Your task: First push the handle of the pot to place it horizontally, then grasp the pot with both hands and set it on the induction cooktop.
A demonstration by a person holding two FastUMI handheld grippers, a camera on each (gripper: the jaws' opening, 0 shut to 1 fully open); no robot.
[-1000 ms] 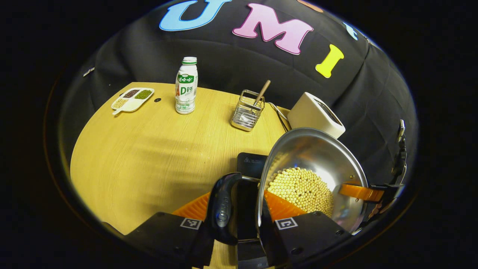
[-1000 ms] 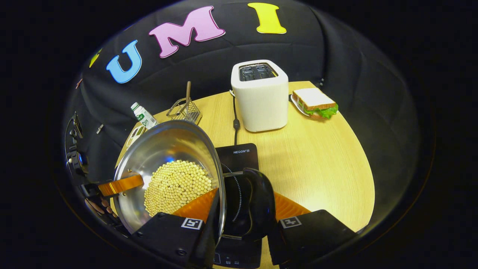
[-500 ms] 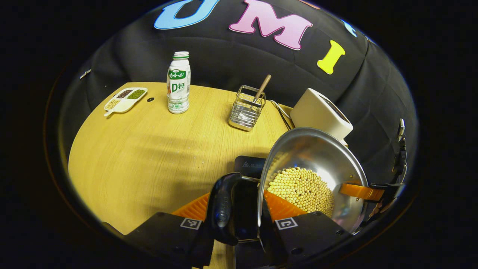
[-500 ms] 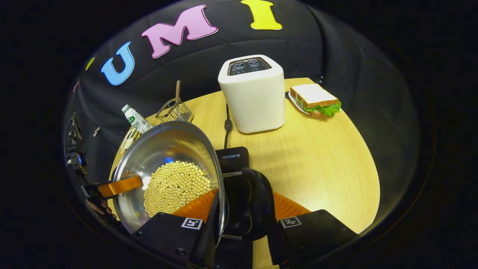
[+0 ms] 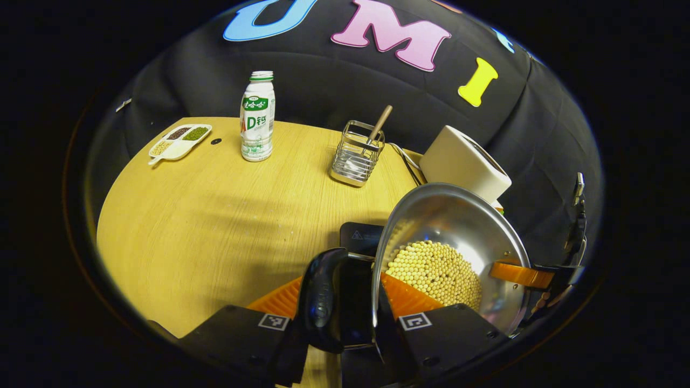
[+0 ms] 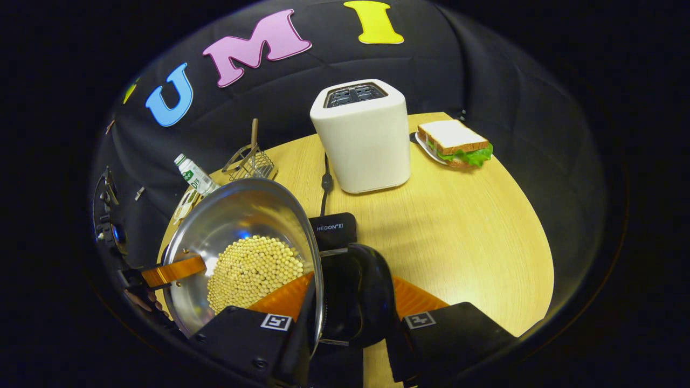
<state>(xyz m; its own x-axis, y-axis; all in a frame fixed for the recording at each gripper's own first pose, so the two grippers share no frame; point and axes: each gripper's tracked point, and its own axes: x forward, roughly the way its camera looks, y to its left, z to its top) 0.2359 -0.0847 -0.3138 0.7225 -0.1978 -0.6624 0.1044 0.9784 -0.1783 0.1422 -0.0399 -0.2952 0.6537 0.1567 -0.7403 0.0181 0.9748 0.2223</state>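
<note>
A steel pot (image 5: 458, 231) of yellow beans has a black handle (image 5: 322, 296) on each side. My left gripper (image 5: 345, 288) is shut on the pot: one finger is inside the wall and the other outside that handle. On the opposite side my right gripper (image 6: 350, 288) is shut on the pot (image 6: 237, 226) the same way, over the other handle (image 6: 372, 296). Each view shows the other gripper's finger across the rim (image 5: 520, 276) (image 6: 175, 269). The black induction cooktop (image 5: 360, 237) (image 6: 334, 229) lies under the pot, with only one corner visible. Whether the pot rests on it is unclear.
On the wooden table (image 5: 205, 226) stand a milk bottle (image 5: 257, 116), a divided dish of beans (image 5: 179, 141) and a wire basket with a wooden stick (image 5: 356, 161). A white toaster (image 6: 360, 134) with its cable (image 6: 325, 183) stands behind the cooktop. To its right is a sandwich (image 6: 454, 143).
Both grippers and the pot have moved forward over the cooktop, so the pot now hides more of it. The toaster and basket look nearer. Neither grip has changed.
</note>
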